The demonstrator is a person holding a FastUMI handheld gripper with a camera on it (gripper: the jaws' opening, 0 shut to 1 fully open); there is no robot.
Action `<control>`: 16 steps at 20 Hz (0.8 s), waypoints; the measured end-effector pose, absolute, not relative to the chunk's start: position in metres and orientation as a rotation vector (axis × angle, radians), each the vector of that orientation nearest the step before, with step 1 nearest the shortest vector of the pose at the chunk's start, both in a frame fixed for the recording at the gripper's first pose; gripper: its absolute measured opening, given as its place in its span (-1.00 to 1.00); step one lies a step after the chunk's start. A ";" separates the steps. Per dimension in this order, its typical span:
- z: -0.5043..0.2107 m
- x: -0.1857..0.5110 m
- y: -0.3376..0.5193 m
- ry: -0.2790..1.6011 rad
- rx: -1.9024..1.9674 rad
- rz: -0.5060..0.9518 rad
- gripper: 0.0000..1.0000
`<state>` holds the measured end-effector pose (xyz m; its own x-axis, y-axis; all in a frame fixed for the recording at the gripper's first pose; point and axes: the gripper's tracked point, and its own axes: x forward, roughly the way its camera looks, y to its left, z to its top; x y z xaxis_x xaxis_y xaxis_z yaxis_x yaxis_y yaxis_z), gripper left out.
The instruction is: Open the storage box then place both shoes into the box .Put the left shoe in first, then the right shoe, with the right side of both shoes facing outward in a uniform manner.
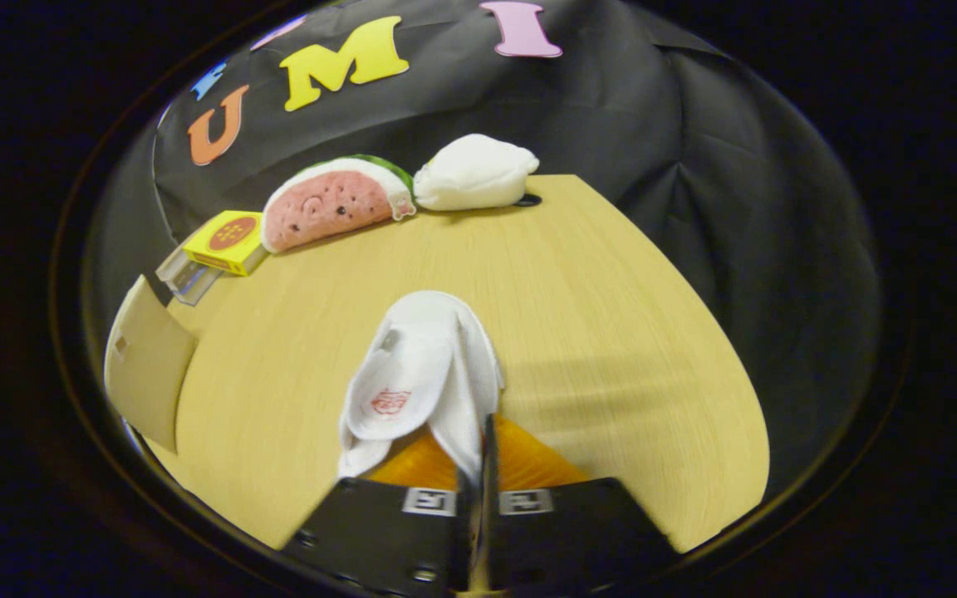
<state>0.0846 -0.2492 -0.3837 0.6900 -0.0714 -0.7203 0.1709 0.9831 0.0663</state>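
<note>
A white slipper (416, 374) with a red mark on its insole hangs tilted over the wooden table (611, 332). My gripper (485, 453) is shut on its side wall, and the toe points away beyond the fingertips. A second white slipper (474, 173) lies at the table's far edge against the black cloth. Off to the left a beige panel (146, 365) stands past the table's edge; I cannot tell whether it belongs to the storage box. A clear plastic container (188, 281) sits at the far left corner.
A plush watermelon slice (333, 202) lies next to the far slipper. A yellow packet (228, 241) rests on the clear container. Bare table surface stretches to the right of the held slipper.
</note>
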 end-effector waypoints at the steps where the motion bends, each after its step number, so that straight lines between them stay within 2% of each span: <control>1: -0.381 0.081 -0.245 0.810 0.167 -0.143 -0.99; 8: -0.361 0.056 -0.222 0.867 0.337 -0.226 -1.00; 16: -0.276 0.028 -0.123 0.792 0.362 -0.236 -1.00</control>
